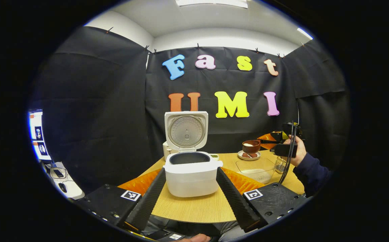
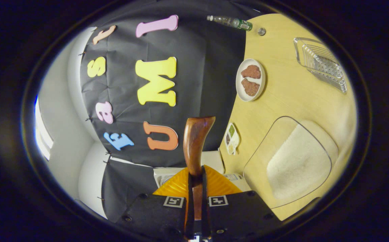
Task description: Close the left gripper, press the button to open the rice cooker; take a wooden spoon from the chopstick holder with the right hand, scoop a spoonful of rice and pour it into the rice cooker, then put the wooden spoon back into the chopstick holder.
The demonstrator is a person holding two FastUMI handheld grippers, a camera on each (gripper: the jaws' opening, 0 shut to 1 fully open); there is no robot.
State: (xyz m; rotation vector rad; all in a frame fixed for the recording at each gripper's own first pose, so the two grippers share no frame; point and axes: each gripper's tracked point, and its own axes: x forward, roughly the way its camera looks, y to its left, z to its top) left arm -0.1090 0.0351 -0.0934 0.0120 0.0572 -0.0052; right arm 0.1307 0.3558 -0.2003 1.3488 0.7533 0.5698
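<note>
The white rice cooker [image 1: 191,179] stands open on the wooden table [image 1: 201,205], its lid [image 1: 186,131] upright and the dark inner pot showing. My left gripper [image 1: 190,170] is open in front of it, one finger on each side of the cooker in view. Farther right, a hand holds my right gripper [image 1: 276,144], shut on a wooden spoon [image 1: 251,146] whose bowl carries some white rice, level above a small plate. In the right gripper view, the spoon's handle [image 2: 195,141] sticks out between the fingers of my right gripper [image 2: 196,173].
A clear glass container of rice [image 2: 297,163] [image 1: 256,169] sits near the right gripper. A plate with brown pieces [image 2: 250,80], a small seasoning dish [image 2: 232,137], a ribbed glass tray [image 2: 320,64] and a bottle [image 2: 229,22] stand on the table. A wire holder [image 1: 280,164] sits below the hand.
</note>
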